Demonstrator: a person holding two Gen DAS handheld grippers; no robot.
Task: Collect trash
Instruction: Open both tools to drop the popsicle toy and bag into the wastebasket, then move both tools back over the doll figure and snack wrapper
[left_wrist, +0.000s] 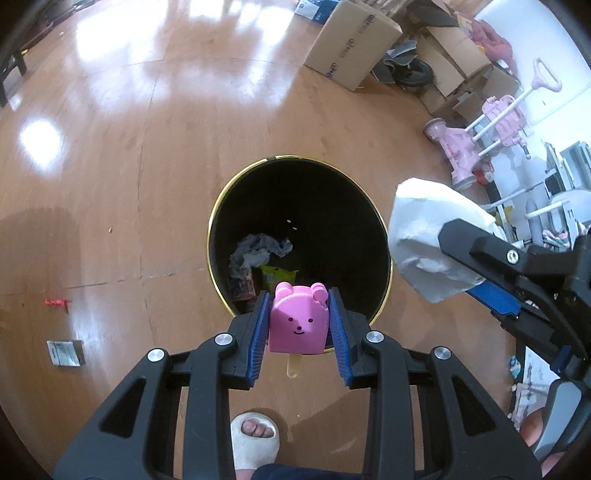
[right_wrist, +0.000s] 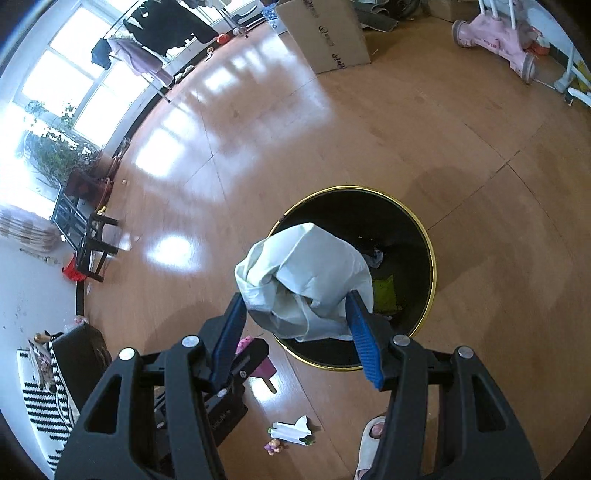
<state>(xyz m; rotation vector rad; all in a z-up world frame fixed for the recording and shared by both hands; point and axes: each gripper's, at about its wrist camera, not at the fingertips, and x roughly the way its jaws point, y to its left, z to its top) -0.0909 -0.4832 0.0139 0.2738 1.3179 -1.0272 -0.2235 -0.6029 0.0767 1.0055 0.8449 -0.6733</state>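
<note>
A black trash bin with a gold rim (left_wrist: 221, 206) (right_wrist: 428, 236) stands on the wooden floor, with crumpled paper and wrappers inside. My left gripper (left_wrist: 298, 326) is shut on a pink bear-shaped popsicle toy (left_wrist: 297, 321) with a stick, held above the bin's near rim. My right gripper (right_wrist: 295, 325) is shut on a crumpled white paper wad (right_wrist: 306, 280), held above the bin's left edge; it also shows in the left wrist view (left_wrist: 428, 240), right of the bin.
Cardboard boxes (left_wrist: 351, 44) and a pink toy car (left_wrist: 480, 140) stand at the back. A small carton (left_wrist: 64, 352), a red scrap (left_wrist: 55, 302) and a white torn wrapper (right_wrist: 291, 430) lie on the floor. A slippered foot (left_wrist: 255, 443) is below the grippers. A black stool (right_wrist: 92, 251) stands left.
</note>
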